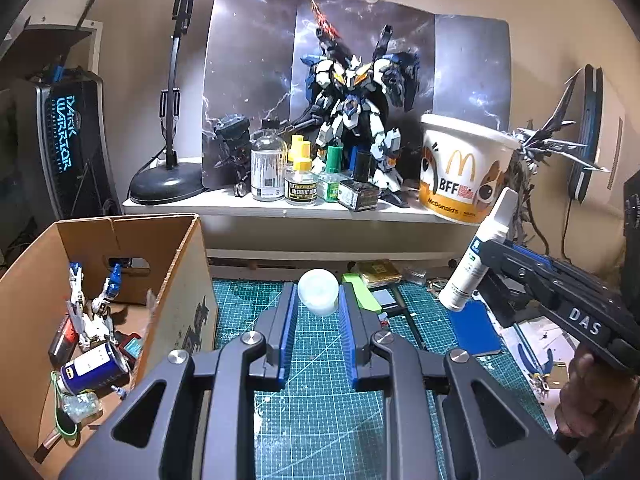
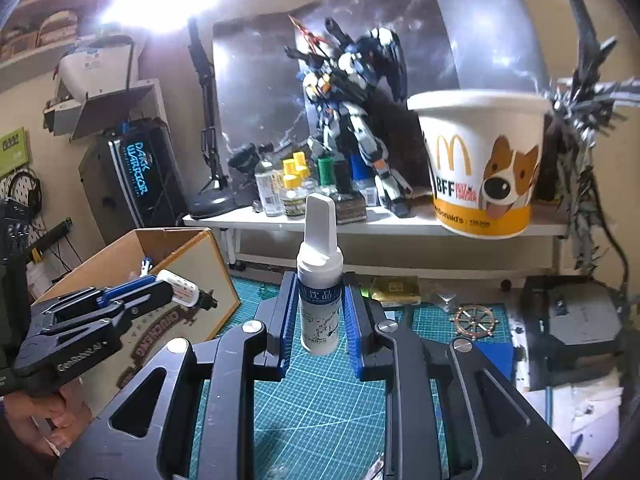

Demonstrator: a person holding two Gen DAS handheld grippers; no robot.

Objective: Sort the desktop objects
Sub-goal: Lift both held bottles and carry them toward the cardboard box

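My left gripper is shut on a small pale bottle, seen end-on above the green cutting mat. In the right wrist view this small bottle shows red print and a dark cap, sticking out of the left gripper beside the cardboard box. My right gripper is shut on a tall white bottle with a white nozzle cap, held upright over the mat. The left wrist view shows that tall bottle tilted in the right gripper, right of centre.
An open cardboard box at the left holds model parts and a blue can. A white shelf behind carries a robot model, small bottles, a lamp base and a paper bucket. A ship-wheel ornament and a blue pad lie on the mat.
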